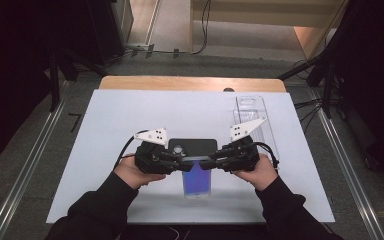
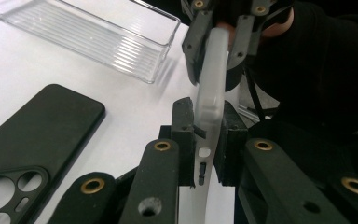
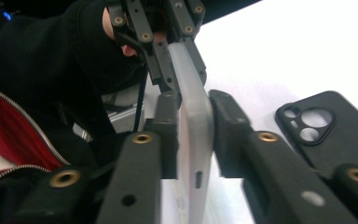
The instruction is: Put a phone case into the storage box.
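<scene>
A phone (image 1: 197, 182) with a bluish screen, in a frosted white case, is held on edge above the white mat between my two grippers. My left gripper (image 1: 182, 162) comes in from the left, and in the left gripper view (image 2: 209, 126) both black pads press on the phone's thin edge (image 2: 212, 93). My right gripper (image 1: 210, 162) faces it from the right. In the right gripper view (image 3: 196, 121) its jaws stand around the phone (image 3: 196, 140), one pad against it and a thin gap at the other. A black phone case (image 1: 192, 146) lies flat just behind.
A clear ribbed plastic tray (image 1: 252, 120) rests at the mat's back right. The white mat (image 1: 130, 115) covers a wooden table. The black case (image 2: 32, 140) shows camera cut-outs. Dark sleeves enter from the bottom. Metal rails run along the floor on both sides.
</scene>
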### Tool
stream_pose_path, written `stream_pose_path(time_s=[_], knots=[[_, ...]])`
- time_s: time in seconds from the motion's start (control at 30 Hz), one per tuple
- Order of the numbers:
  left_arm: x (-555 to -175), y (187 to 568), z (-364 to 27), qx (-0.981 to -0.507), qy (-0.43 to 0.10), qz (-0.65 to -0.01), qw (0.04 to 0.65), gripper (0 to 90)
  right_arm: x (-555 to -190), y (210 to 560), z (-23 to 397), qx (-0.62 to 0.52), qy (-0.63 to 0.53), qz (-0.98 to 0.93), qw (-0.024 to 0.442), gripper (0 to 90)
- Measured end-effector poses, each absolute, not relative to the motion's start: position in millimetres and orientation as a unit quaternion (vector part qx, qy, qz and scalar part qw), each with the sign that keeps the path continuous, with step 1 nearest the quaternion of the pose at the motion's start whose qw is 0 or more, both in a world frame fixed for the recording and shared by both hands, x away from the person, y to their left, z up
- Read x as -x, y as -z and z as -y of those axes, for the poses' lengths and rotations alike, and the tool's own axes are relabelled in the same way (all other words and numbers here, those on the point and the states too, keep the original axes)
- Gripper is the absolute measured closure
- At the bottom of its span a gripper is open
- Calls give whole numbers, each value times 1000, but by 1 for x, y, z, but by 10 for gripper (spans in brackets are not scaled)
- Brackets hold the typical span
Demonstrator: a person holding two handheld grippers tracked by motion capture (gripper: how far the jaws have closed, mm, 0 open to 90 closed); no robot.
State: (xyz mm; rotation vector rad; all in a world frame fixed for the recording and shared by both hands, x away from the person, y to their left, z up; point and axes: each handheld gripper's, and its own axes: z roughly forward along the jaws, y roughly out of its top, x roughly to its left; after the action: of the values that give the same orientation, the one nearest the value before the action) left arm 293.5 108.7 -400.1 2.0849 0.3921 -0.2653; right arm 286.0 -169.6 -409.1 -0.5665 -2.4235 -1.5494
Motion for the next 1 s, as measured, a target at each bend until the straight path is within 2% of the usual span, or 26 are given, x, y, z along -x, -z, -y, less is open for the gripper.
stream_pose_path(time_s=[0.07, 0.2, 0.43, 0.6, 0.73, 0.87, 1.0], knots=[[-294, 399, -109, -854, 113, -165, 481, 814, -287, 408, 172, 196, 530, 818, 104, 654], [-295, 397, -111, -850, 108, -178, 484, 813, -287, 407, 175, 216, 539, 810, 77, 509], [-300, 395, -118, -839, 82, -226, 488, 811, -287, 410, 180, 250, 540, 803, 39, 356], [-304, 393, -123, -830, 66, -259, 489, 811, -287, 412, 177, 267, 529, 805, 28, 330], [-305, 391, -126, -821, 53, -291, 488, 811, -286, 415, 173, 279, 525, 804, 18, 267], [-304, 388, -127, -814, 27, -311, 491, 810, -286, 419, 170, 286, 521, 804, 17, 256], [-304, 387, -128, -809, 13, -325, 490, 810, -285, 420, 168, 295, 523, 799, 16, 204]])
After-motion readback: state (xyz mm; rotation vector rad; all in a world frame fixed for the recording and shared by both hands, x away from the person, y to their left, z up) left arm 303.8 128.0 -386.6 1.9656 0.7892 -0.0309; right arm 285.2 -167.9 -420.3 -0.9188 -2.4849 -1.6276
